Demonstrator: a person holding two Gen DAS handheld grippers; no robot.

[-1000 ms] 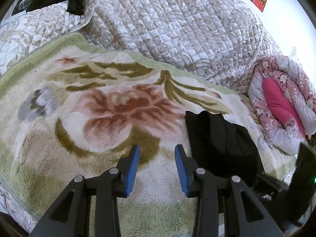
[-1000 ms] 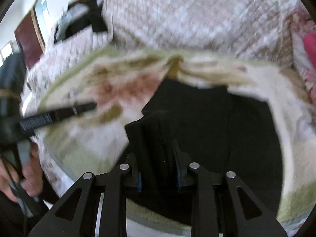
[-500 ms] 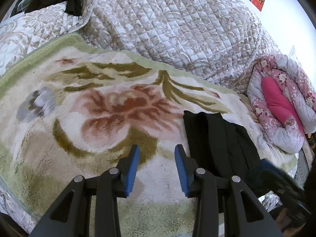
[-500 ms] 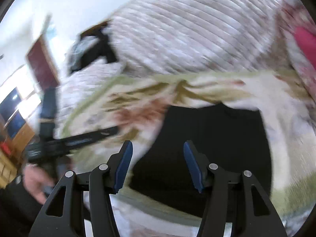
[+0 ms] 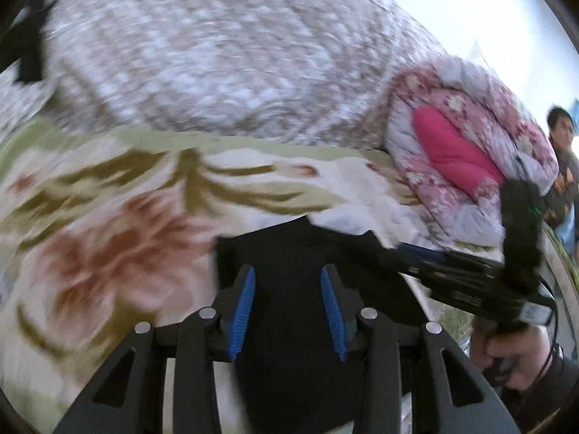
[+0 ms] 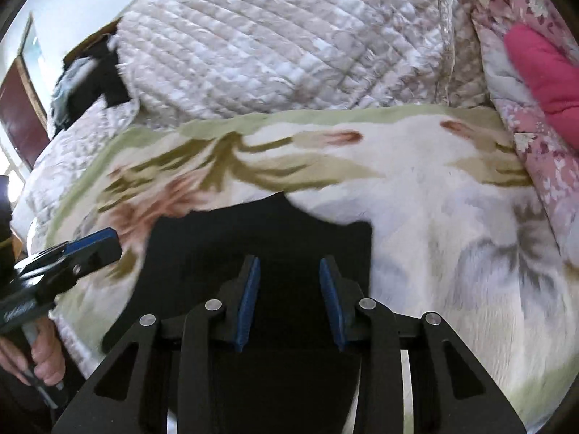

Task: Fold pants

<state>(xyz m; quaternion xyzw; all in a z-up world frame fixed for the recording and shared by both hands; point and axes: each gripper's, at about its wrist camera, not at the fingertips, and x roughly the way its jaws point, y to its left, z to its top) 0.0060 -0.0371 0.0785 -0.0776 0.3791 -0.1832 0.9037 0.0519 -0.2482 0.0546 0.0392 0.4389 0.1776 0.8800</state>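
The black pants (image 5: 289, 249) lie folded in a compact dark block on the floral blanket (image 5: 108, 217) near the bed's front edge; they also show in the right wrist view (image 6: 231, 238). My left gripper (image 5: 287, 289) is open and empty, hovering over the pants' near part. My right gripper (image 6: 289, 289) is open and empty, also over the pants. The right gripper shows at the right of the left wrist view (image 5: 409, 249), and the left gripper shows at the left of the right wrist view (image 6: 105, 238). The left wrist view is motion-blurred.
A quilted beige bedspread (image 6: 289, 43) rises behind the blanket (image 6: 434, 217). A rolled pink floral quilt (image 5: 463, 144) lies at the right, also in the right wrist view (image 6: 535, 72). Dark clothes (image 6: 97, 72) sit at the far left. A person (image 5: 561, 137) stands at the far right.
My right gripper let go of the pants and opened. My left gripper swung right, from over bare blanket to over the pants.
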